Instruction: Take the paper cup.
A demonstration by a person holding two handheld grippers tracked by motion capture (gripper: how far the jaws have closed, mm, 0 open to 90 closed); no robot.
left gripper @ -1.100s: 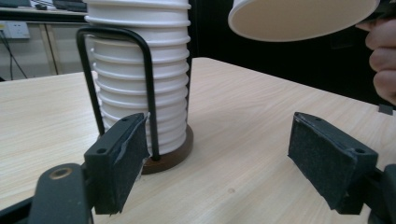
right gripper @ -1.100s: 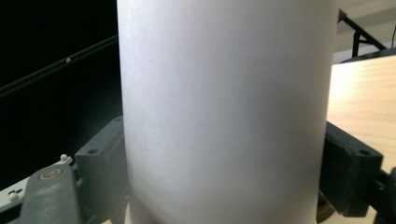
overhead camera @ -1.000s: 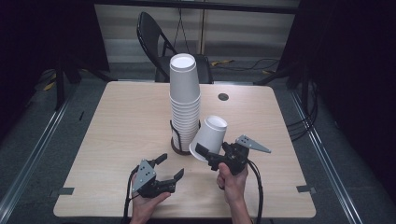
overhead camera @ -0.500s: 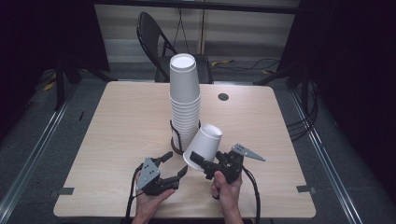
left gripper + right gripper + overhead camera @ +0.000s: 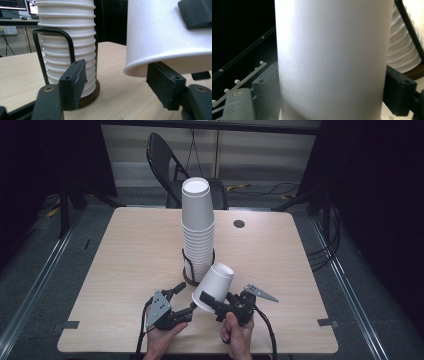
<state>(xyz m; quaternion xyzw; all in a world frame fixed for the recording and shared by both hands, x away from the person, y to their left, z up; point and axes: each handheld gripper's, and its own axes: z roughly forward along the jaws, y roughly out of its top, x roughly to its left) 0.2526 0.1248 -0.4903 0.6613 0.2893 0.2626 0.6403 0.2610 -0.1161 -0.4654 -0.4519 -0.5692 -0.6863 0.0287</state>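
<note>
The right gripper [image 5: 210, 301] is clamped on a single white paper cup [image 5: 213, 285], one jaw pressing each side of the cup wall – in the right gripper view the cup [image 5: 332, 60] sits squarely between the two black pads. The cup is upside down and tilted, rim low and toward the person, base up and leaning toward the stack of cups [image 5: 198, 232]. It hangs above the table [image 5: 125, 255] rather than resting on it, just in front of the stack's dark round base [image 5: 190, 279].

The left gripper [image 5: 181, 299] has its jaws apart with nothing pinched; they've just been closing in a bit, and still hold nothing. In the left gripper view the held cup's rim [image 5: 160, 67] hangs right over the right-hand pad, very close or touching – can't tell which. The other pad sits just in front of the stack [image 5: 67, 45] and its black wire holder [image 5: 53, 32].

Room to move: it's tight in the middle, with both grippers, the cup and the stack base bunched together near the front edge of the table. Left and right of the stack the tabletop is bare wood, apart from a small dark round spot [image 5: 239, 224] far right. A folding chair [image 5: 167, 162] stands behind the far edge.
</note>
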